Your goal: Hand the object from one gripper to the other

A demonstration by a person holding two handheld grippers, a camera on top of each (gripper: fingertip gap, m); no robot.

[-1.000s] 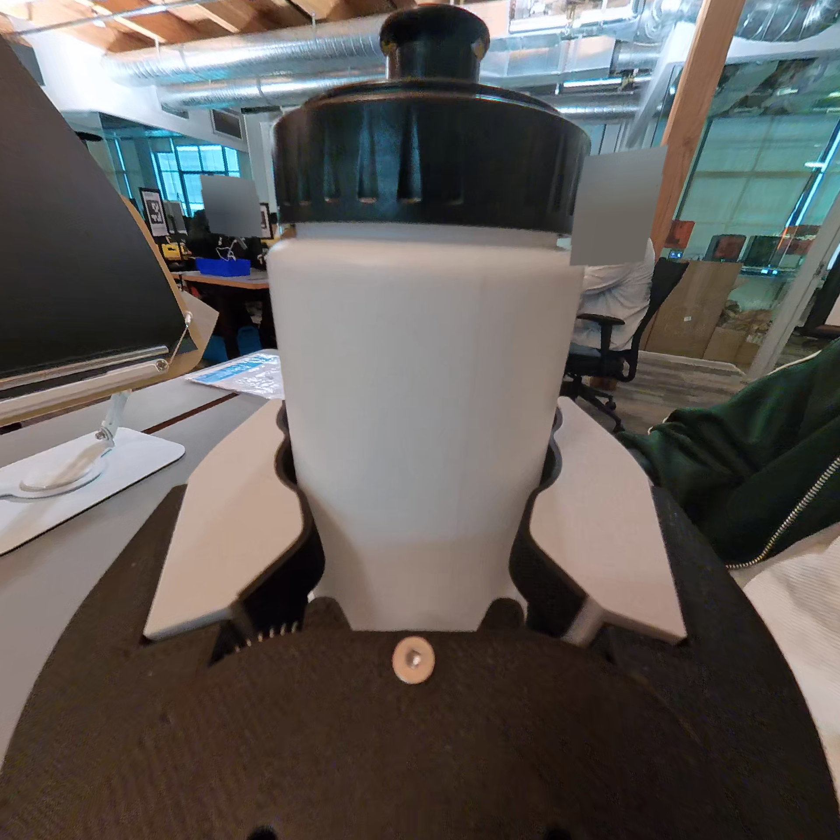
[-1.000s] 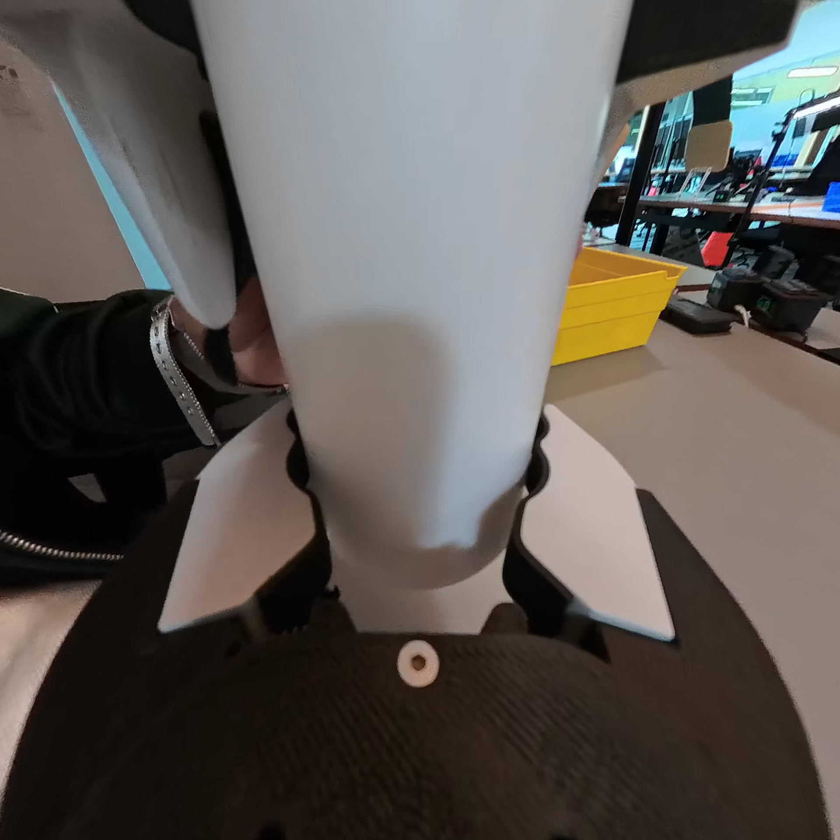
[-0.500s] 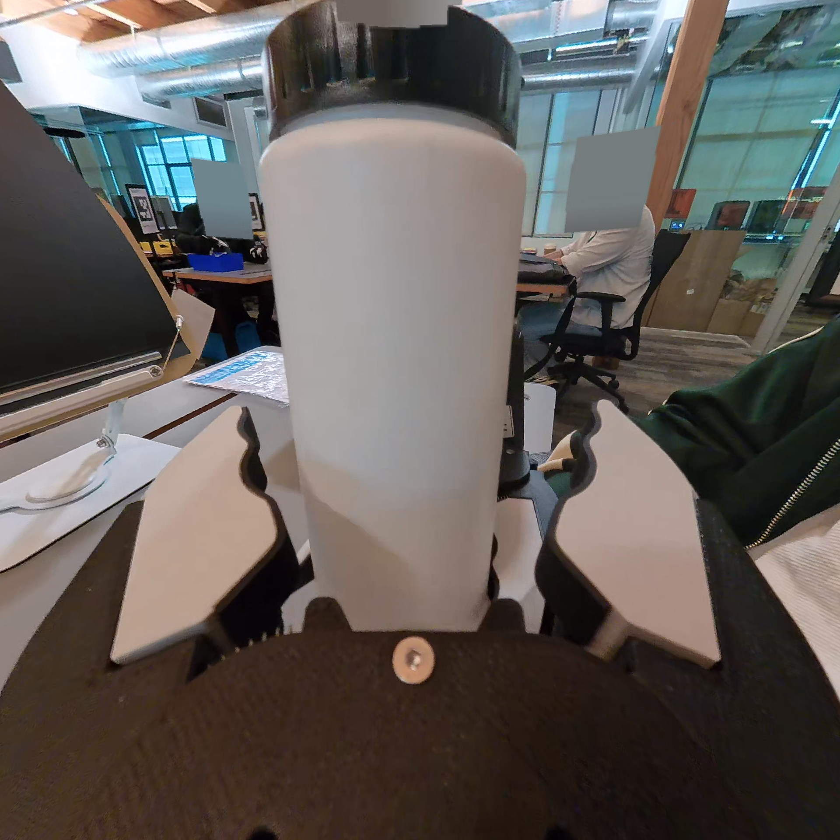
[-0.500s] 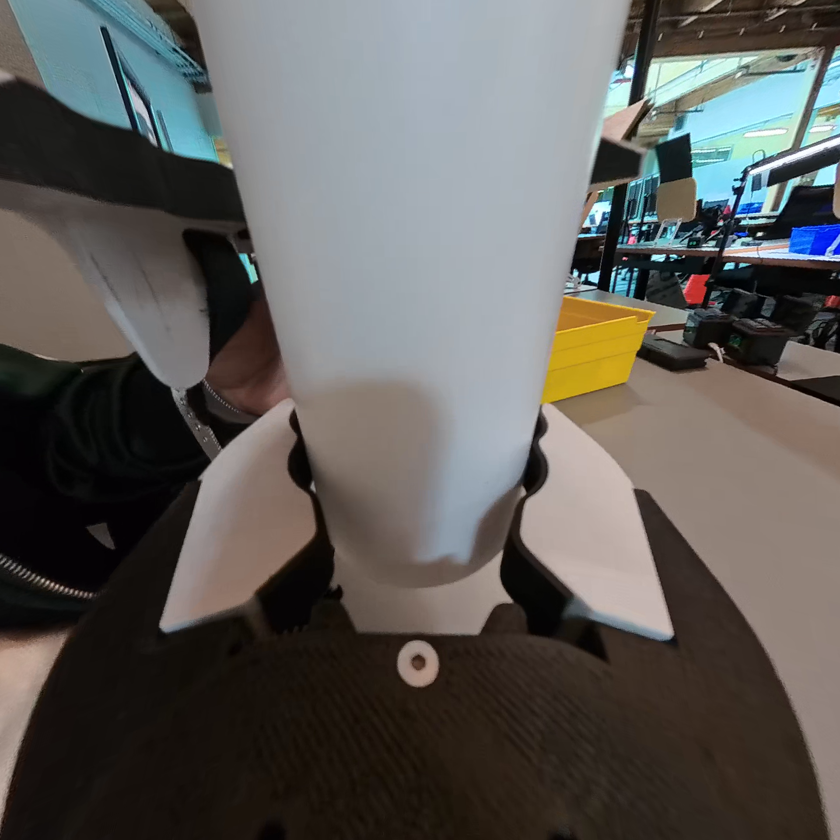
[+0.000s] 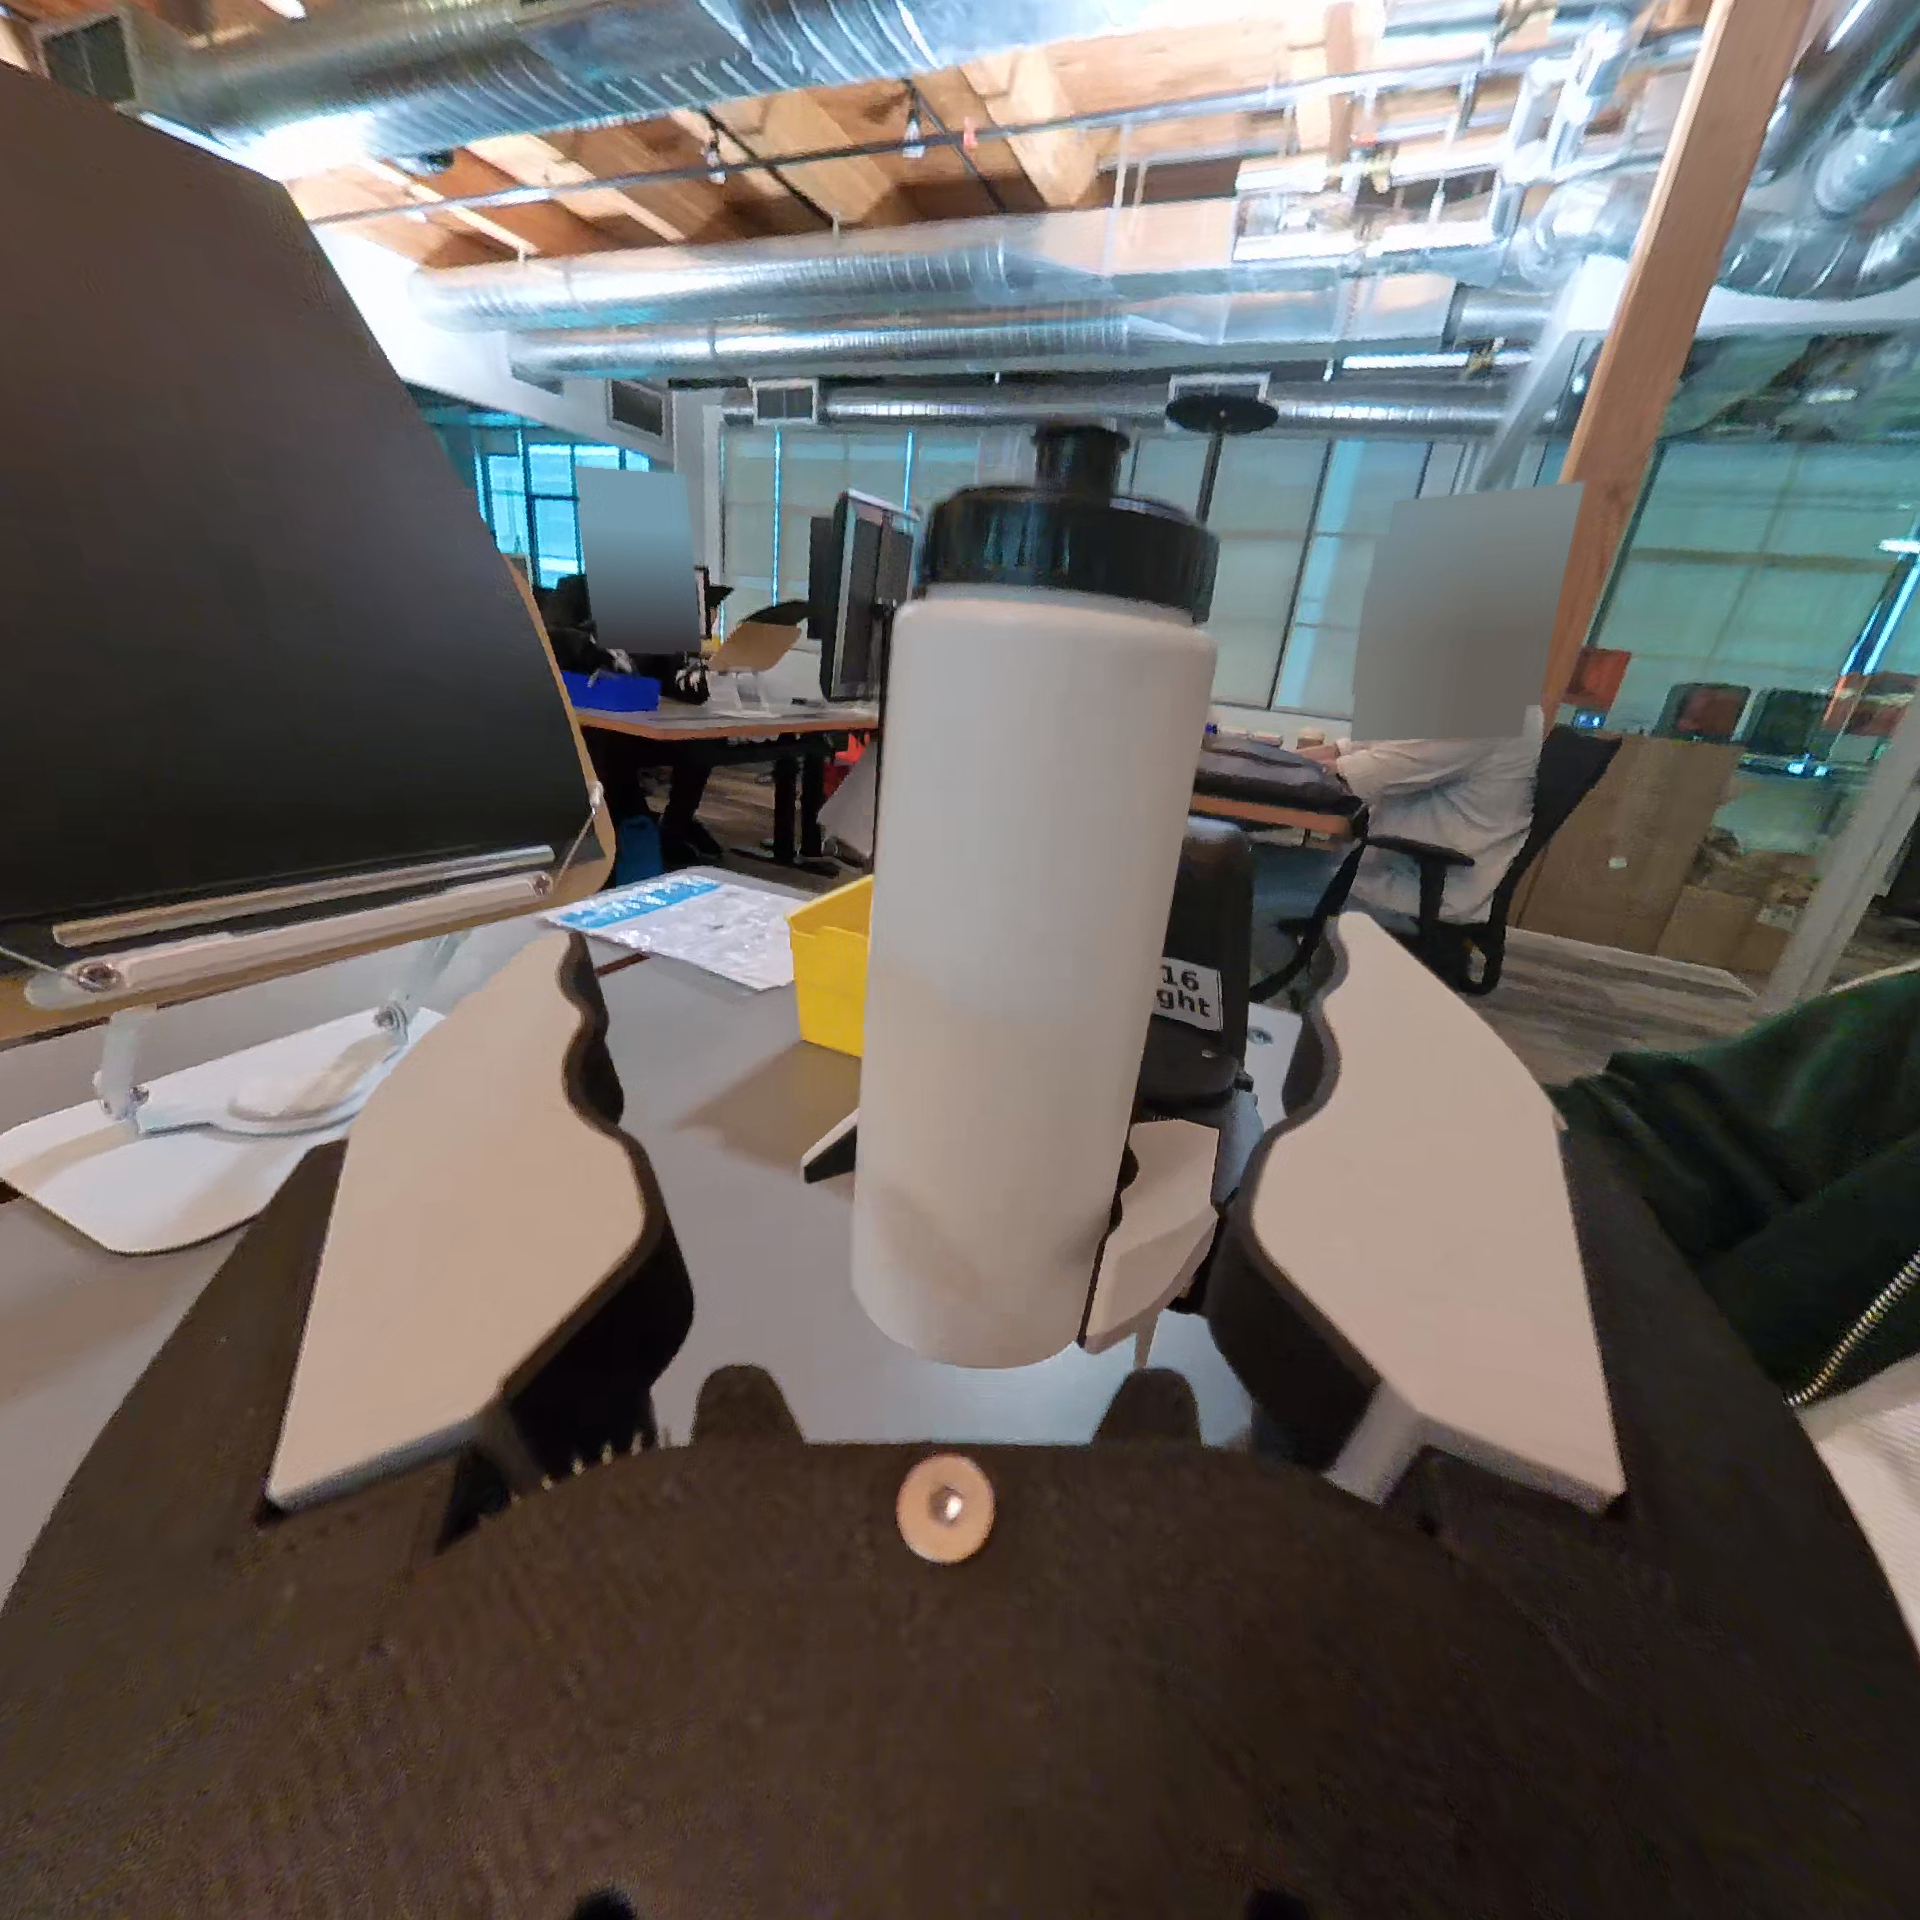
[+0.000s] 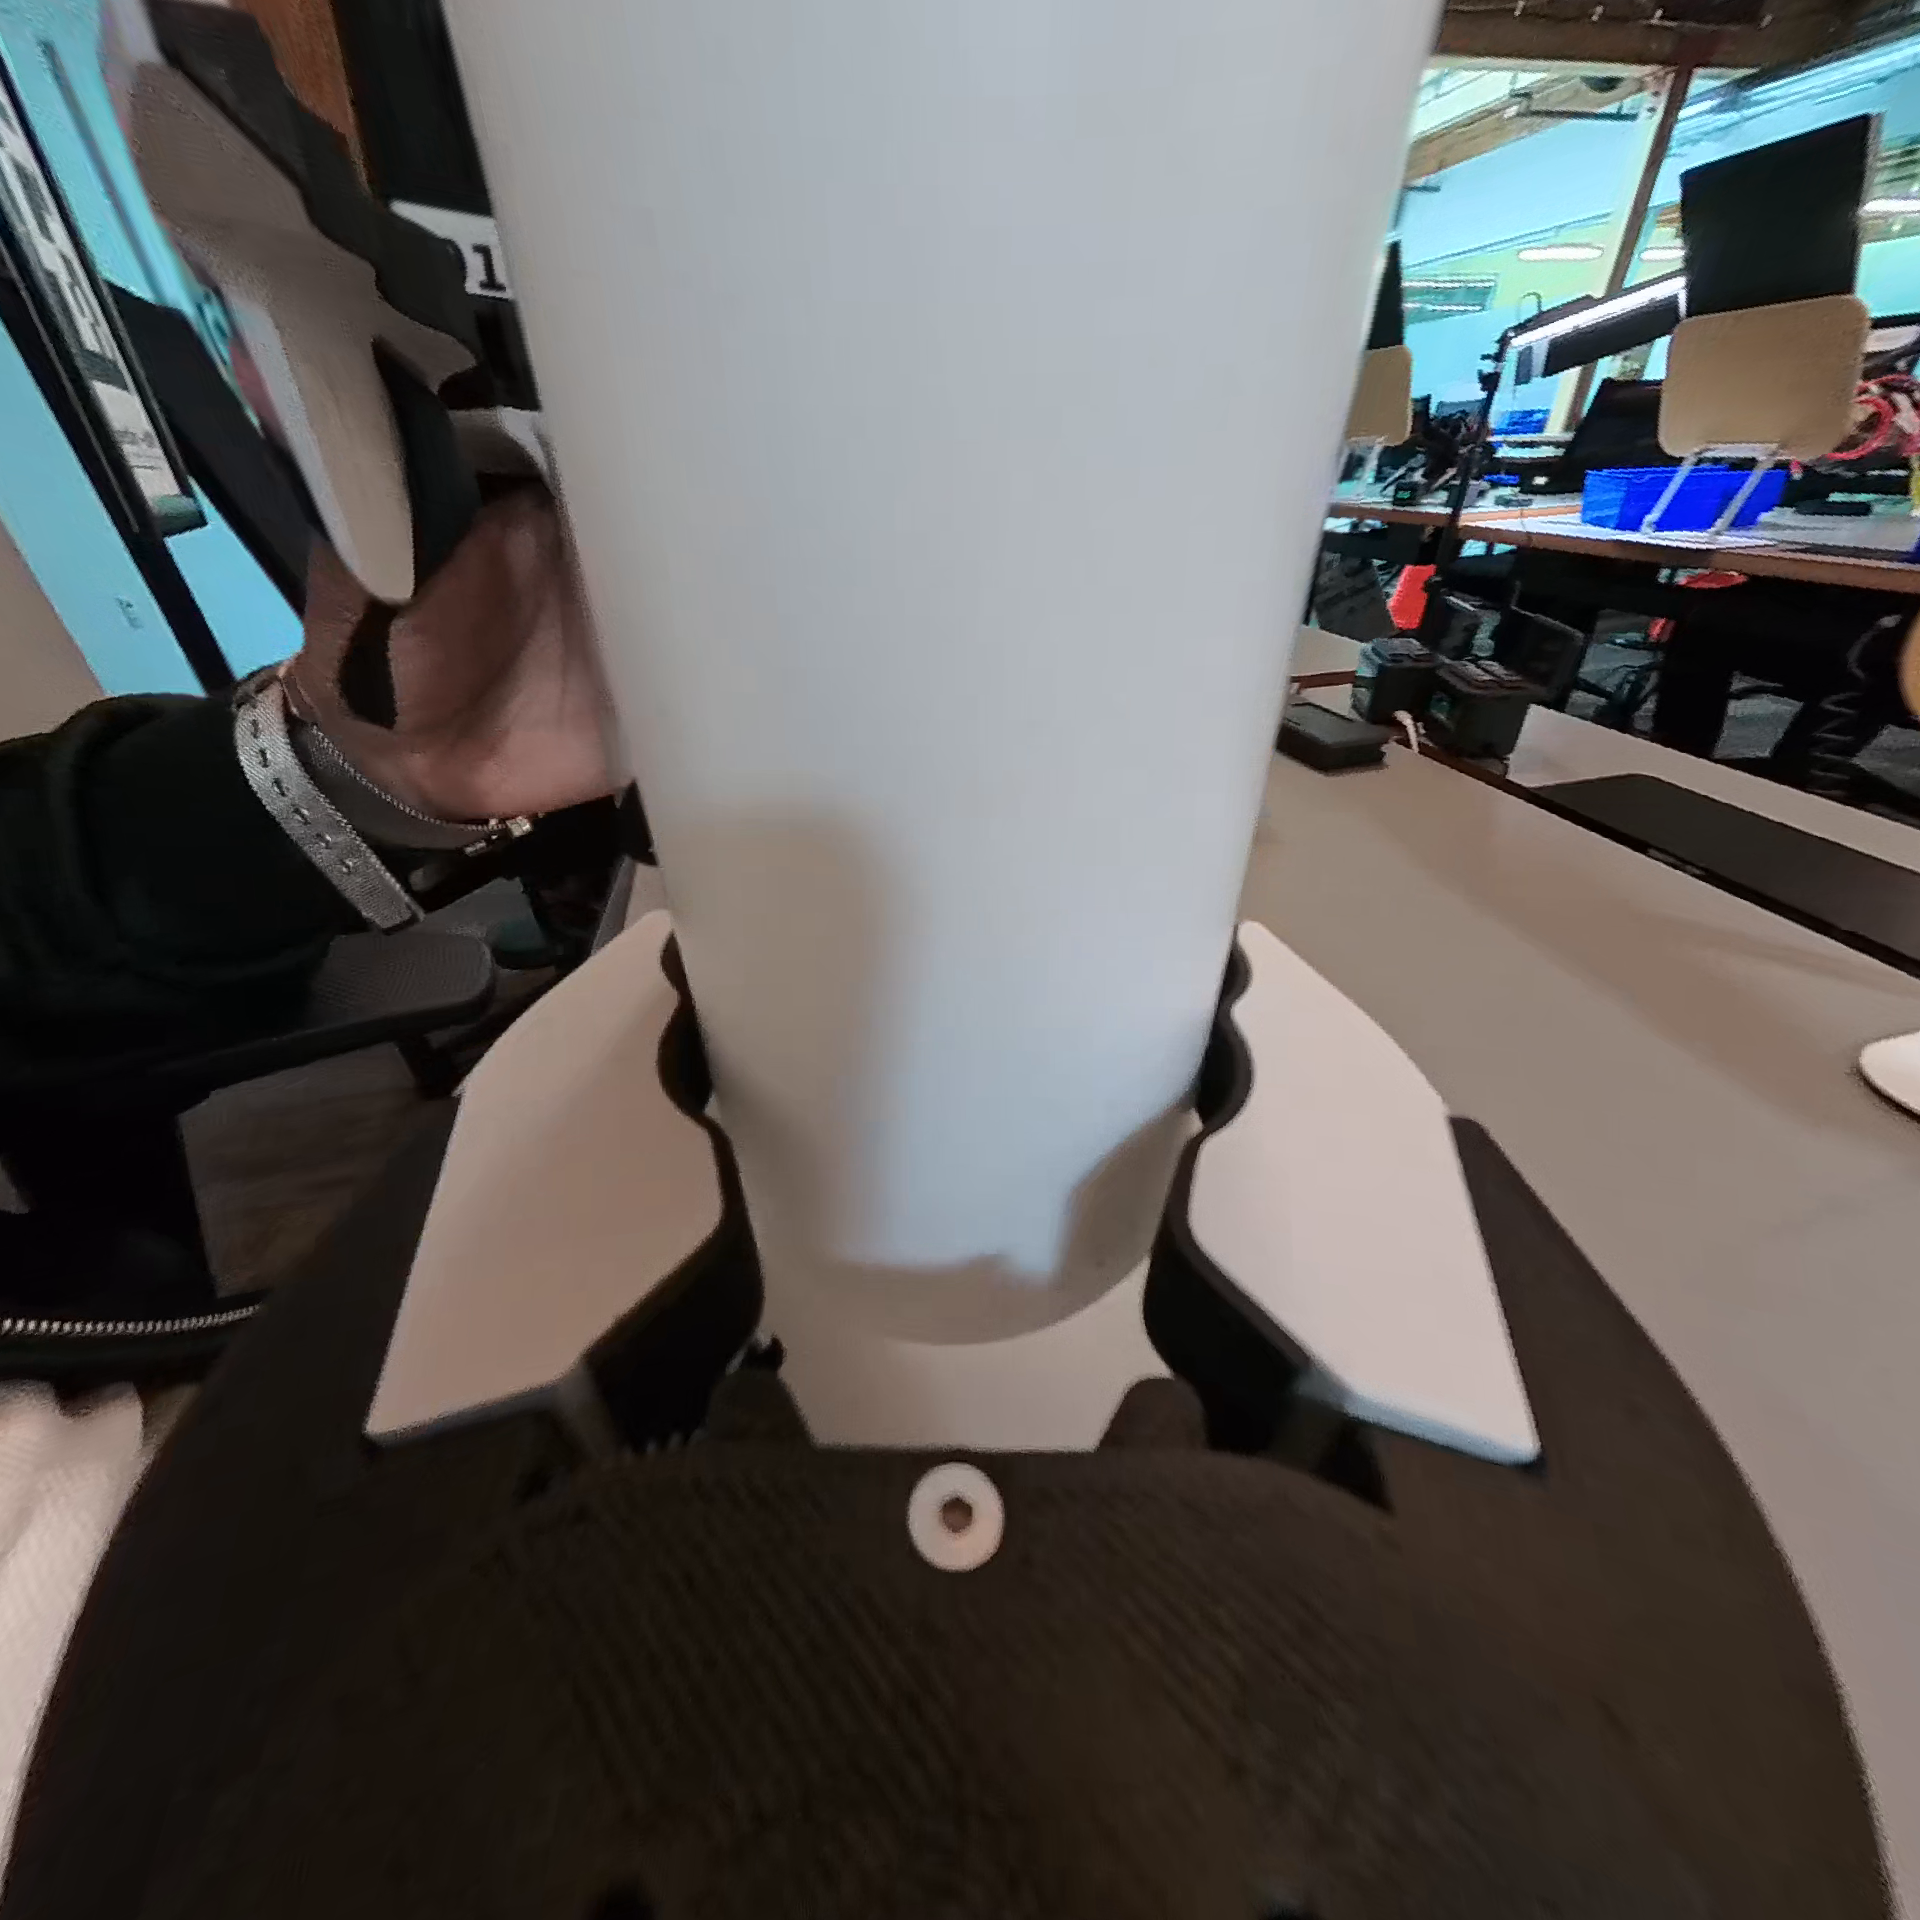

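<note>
White bottle (image 5: 1029, 935) in right gripper (image 6: 956, 1081), left gripper (image 5: 945, 1174) apart

Open-plan office, desks (image 5: 717, 717), ceiling ducts (image 5: 831, 281)

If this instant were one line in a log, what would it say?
stage: handover, release done | left gripper: open, clear of bottle | right gripper: shut on bottle base | bottle: upright, off table

Two black grippers with white fingers

The left gripper (image 5: 951, 1174) is showing a silver screw; a dark green zip sleeve (image 5: 1766, 1174) is showing.
</note>
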